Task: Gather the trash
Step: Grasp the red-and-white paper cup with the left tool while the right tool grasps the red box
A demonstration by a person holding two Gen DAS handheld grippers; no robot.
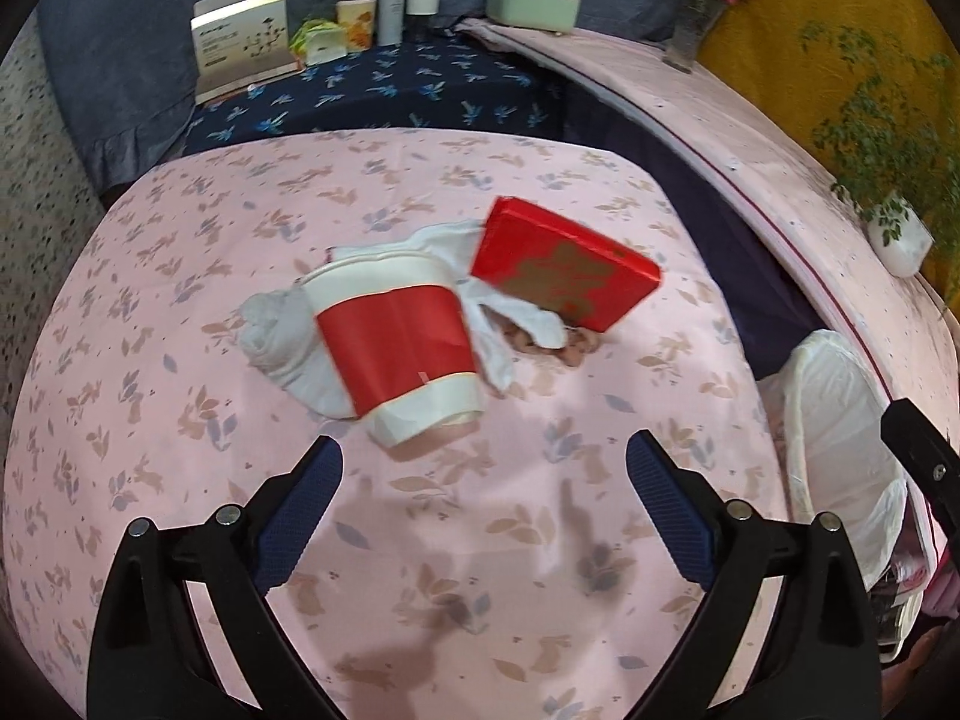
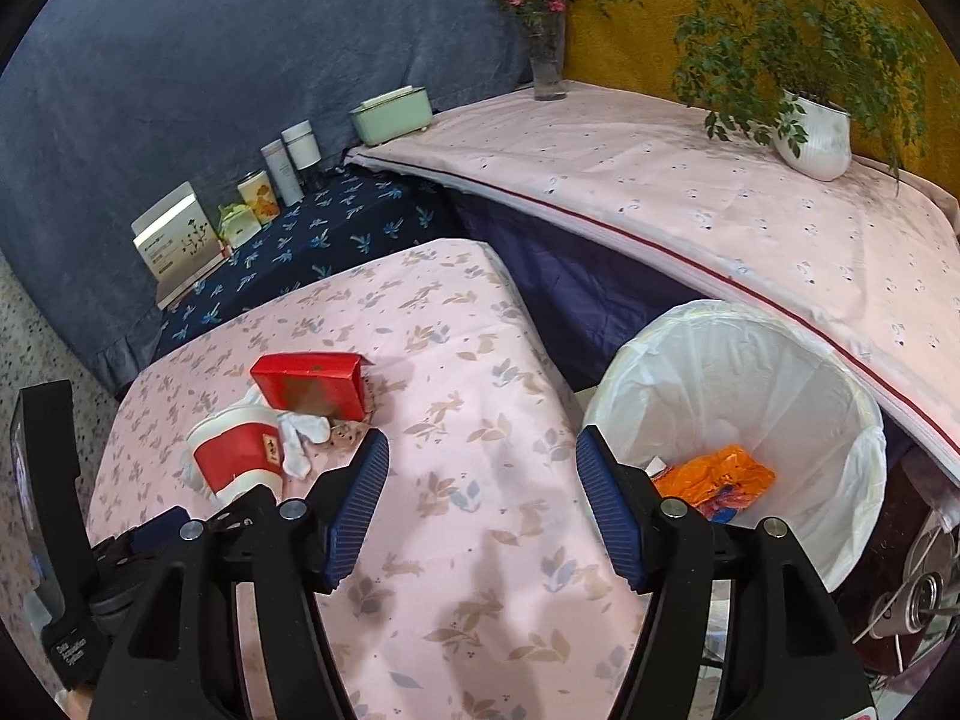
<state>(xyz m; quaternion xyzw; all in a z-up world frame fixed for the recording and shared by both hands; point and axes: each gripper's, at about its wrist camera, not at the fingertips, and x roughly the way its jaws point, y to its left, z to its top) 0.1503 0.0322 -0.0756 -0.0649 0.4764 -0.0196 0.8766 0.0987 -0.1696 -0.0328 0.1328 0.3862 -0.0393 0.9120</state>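
Note:
A red and white paper cup (image 1: 399, 348) lies on its side on the pink floral table (image 1: 180, 360), on crumpled white tissue (image 1: 282, 342). A red box (image 1: 564, 264) leans just behind it, with some nut shells (image 1: 540, 342) below it. My left gripper (image 1: 483, 480) is open and empty, just short of the cup. My right gripper (image 2: 480, 480) is open and empty above the table's right edge. The cup (image 2: 237, 462), box (image 2: 312, 387) and tissue (image 2: 297, 438) lie to its left. A white-lined trash bin (image 2: 780, 360) with orange wrapping (image 2: 714, 474) inside stands to its right.
A second pink-clothed table (image 2: 690, 198) with a potted plant (image 2: 816, 132) and a flower vase (image 2: 549, 60) stands behind the bin. A dark blue table (image 1: 372, 90) at the back holds a card box (image 1: 246, 36), tins (image 1: 393, 6) and a green box (image 1: 531, 3).

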